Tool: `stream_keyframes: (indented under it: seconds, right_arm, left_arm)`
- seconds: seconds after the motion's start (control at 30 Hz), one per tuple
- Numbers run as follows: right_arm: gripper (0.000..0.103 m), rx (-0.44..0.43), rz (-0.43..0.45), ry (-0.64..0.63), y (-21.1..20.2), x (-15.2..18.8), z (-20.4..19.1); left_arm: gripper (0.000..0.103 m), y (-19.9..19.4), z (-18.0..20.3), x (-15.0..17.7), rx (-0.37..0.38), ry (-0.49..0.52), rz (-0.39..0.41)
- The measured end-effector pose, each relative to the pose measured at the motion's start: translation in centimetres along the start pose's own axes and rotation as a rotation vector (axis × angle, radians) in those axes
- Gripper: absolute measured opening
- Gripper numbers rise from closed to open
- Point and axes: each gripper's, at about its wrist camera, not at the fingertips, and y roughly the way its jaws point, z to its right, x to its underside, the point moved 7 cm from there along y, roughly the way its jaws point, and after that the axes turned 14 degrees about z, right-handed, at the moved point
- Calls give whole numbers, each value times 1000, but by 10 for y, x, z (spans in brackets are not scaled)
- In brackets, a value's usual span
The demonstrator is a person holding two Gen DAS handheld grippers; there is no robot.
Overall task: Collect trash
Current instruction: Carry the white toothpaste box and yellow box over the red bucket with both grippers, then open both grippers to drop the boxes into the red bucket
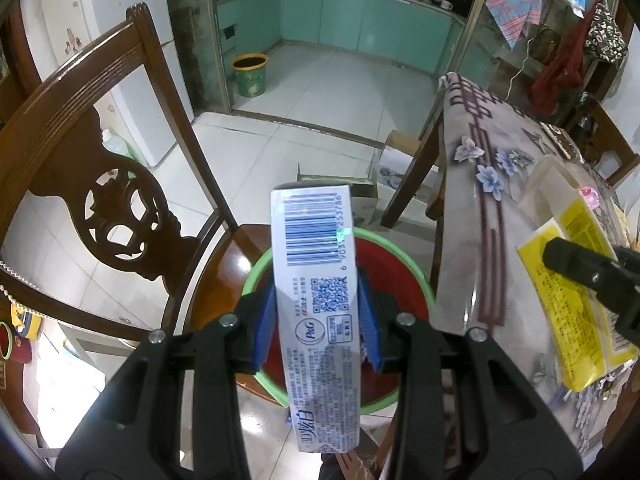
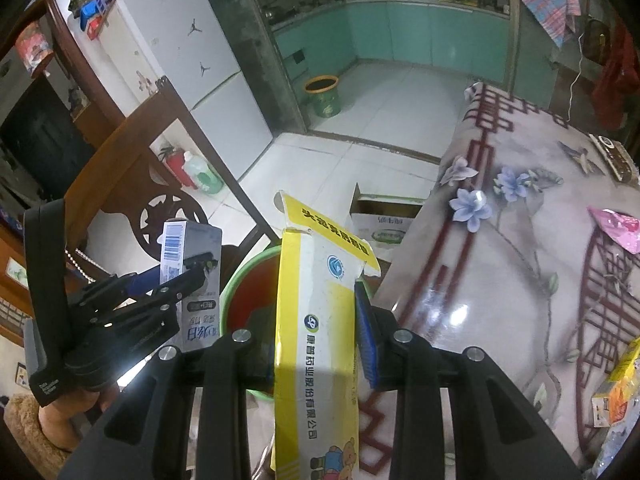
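Above the seat of the carved wooden chair (image 1: 92, 168), at the left of the scene, stands a red basin with a green rim (image 1: 416, 276); it serves as the collection vessel, placed just beside the tabletop (image 2: 520, 264) edge so that items can be carried from one to the other with little travel. The left gripper (image 1: 318, 320) is positioned directly over the basin, its jaws pinching a silver toothpaste box (image 1: 316, 280) across the narrow faces, roughly at mid-length. The box is held lengthwise along the fingers with the barcode end forward, which places most of it over the basin opening; a release here would probably drop it inside. To the right, the right gripper (image 2: 320, 344) holds a yellow-and-white medicine carton (image 2: 316, 320) with a torn open flap; its jaws are pressed against the flat carton's sides, with the blue pad (image 2: 366, 340) bearing on the right edge. This carton sits near the basin's right rim, by the tabletop edge, and is judged to be next in line for disposal. Farther right, on the flowered glossy tabletop, a pink wrapper (image 2: 616, 228) and a yellow packet (image 2: 618, 388) lie well apart and are not yet collected. An open cardboard box (image 2: 380, 216) stands on the floor beyond the basin.
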Motion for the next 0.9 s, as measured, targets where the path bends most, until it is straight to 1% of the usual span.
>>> stream_keyframes:
  seconds: [0.27,0.63,0.7,0.73,0.77,0.8,0.87,0.9]
  right_arm:
    - [30,-11,-46,-17,24,3,-11]
    - [31,-22,-73,-9,40,3,-11]
    - [34,-30,-72,-7,41,2,-11]
    - [39,-30,-70,-3,41,2,-12]
    - [50,-33,-63,7,40,1,-11]
    - [53,-36,-52,15,38,-1,-11]
    - [53,-32,-32,9,32,-5,-11]
    - [53,-28,-24,5,30,-7,-11]
  left_arm:
    - [36,20,-7,0,3,-14,-27]
    - [36,41,-8,-1,5,-17,-54]
    - [37,42,-7,0,5,-16,-58]
    - [37,42,-7,0,5,-13,-63]
    - [39,42,-6,1,5,-14,-66]
    - [44,42,-7,1,4,-18,-63]
    - [48,37,-7,1,4,-20,-55]
    - [54,35,-6,0,3,-19,-53]
